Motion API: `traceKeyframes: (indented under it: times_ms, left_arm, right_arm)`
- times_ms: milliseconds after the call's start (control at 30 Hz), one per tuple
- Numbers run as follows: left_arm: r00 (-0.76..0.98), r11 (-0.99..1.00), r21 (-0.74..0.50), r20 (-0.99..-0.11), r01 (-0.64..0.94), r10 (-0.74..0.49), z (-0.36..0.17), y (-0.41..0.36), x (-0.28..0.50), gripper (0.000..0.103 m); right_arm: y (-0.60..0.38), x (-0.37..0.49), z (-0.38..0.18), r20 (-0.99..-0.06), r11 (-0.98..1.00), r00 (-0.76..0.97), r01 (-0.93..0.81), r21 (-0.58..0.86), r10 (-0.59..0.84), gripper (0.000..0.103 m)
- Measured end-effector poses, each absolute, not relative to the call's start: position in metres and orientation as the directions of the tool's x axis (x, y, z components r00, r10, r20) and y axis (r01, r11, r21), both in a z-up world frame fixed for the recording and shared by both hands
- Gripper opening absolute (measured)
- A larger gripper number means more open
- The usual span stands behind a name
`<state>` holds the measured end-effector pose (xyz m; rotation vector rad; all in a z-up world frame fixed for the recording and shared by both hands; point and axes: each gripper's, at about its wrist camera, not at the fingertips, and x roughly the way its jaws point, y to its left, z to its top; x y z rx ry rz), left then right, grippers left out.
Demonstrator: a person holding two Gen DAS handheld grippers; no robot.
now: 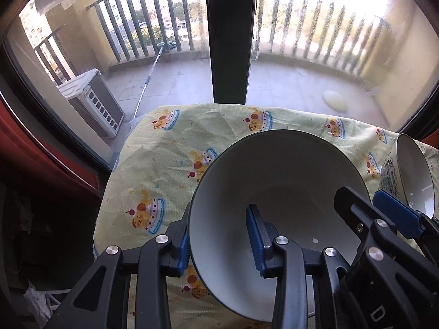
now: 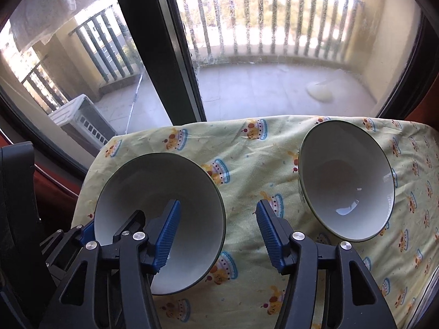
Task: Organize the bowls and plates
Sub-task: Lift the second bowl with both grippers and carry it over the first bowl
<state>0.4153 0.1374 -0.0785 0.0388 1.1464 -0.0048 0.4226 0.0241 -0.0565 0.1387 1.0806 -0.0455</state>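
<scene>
A white bowl (image 1: 274,181) with a dark green rim sits on the yellow cartoon-print cloth (image 1: 164,150). My left gripper (image 1: 219,219) straddles its left rim, one blue pad against the outer wall and the other inside, shut on it. My right gripper (image 2: 219,205) stands open over the same bowl (image 2: 153,181), its left pad inside and its right pad outside above the cloth (image 2: 247,159), neither pressing. A second white bowl (image 2: 345,181) with a printed outside stands apart on the right, also visible as the second bowl (image 1: 414,175) at the frame's edge. Each gripper shows in the other's view, the right gripper (image 1: 365,200) and the left gripper (image 2: 109,224).
The window glass rises just behind the table, with a dark frame post (image 1: 230,41) in the middle. Outside lie a railed balcony and an air-conditioner unit (image 1: 93,101). The cloth's left edge drops to a dark, cluttered floor corner (image 1: 35,246).
</scene>
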Motion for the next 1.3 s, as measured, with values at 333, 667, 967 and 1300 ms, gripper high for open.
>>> traceKeyframes:
  times_ms: [333, 667, 967, 1300]
  left_arm:
    - [0.386, 0.999, 0.012, -0.923, 0.041, -0.005, -0.082, 0.134, 0.415, 0.032]
    - [0.451, 0.999, -0.01, -0.892, 0.047, -0.03, -0.04, 0.121, 0.394, 0.032]
    - [0.511, 1.0, 0.009, -0.859, 0.02, -0.002, 0.004, 0.109, 0.358, 0.032]
    - [0.553, 0.999, 0.033, -0.832, -0.015, 0.036, 0.041, 0.08, 0.308, 0.032]
  right_arm:
    - [0.024, 0.431, -0.07, -0.897, 0.991, 0.44, 0.094, 0.094, 0.043, 0.016]
    - [0.012, 0.411, -0.027, -0.873, 0.993, 0.488, 0.097, 0.072, 0.016, 0.015]
    - [-0.003, 0.375, 0.019, -0.84, 0.993, 0.541, 0.073, 0.09, 0.036, 0.015]
    - [-0.032, 0.321, 0.063, -0.809, 0.993, 0.582, 0.022, 0.115, 0.081, 0.015]
